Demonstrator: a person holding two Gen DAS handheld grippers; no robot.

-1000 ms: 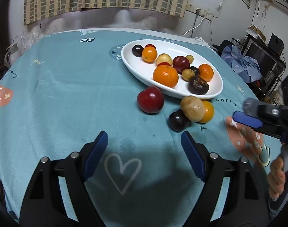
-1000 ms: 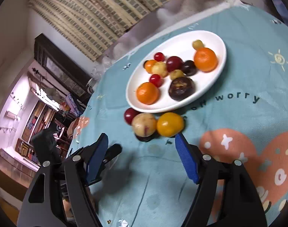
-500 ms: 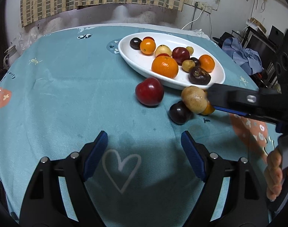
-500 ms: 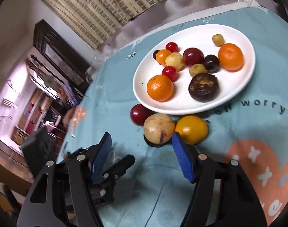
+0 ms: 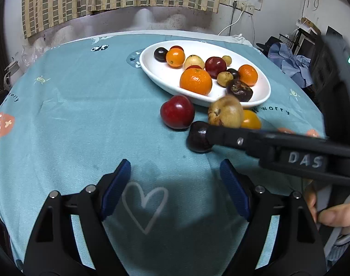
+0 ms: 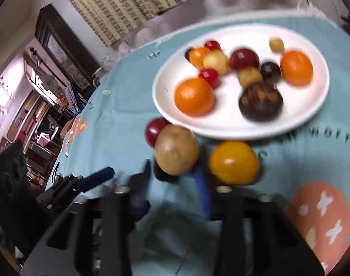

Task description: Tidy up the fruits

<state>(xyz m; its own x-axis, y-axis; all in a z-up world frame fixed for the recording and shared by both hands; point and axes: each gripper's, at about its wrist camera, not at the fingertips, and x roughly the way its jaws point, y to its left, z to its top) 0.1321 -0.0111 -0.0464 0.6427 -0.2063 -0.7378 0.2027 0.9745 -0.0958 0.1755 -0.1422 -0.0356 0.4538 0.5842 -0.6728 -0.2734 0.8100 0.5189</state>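
Upper centre-right: white oval plate (image 5: pixel 152 67) of mixed fruit on teal-clothed desk (image 5: pixel 71 105). Below plate: red apple (image 5: pixel 177 112), tan fruit (image 5: pixel 226 112), yellow fruit (image 5: pixel 251 120), dark plum (image 5: pixel 198 137). Right hand-held gripper (image 5: pixel 210 135) touching plum from right. Left hand-held gripper (image 5: pixel 175 188) at bottom, fingers apart.

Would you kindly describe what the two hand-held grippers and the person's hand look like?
The left hand-held gripper has black angular arms with silver screws and blue ribbed pads. The right hand-held gripper looks the same, and white letters "DAS" mark its black body. A bare hand shows at its handle; no cables are visible.
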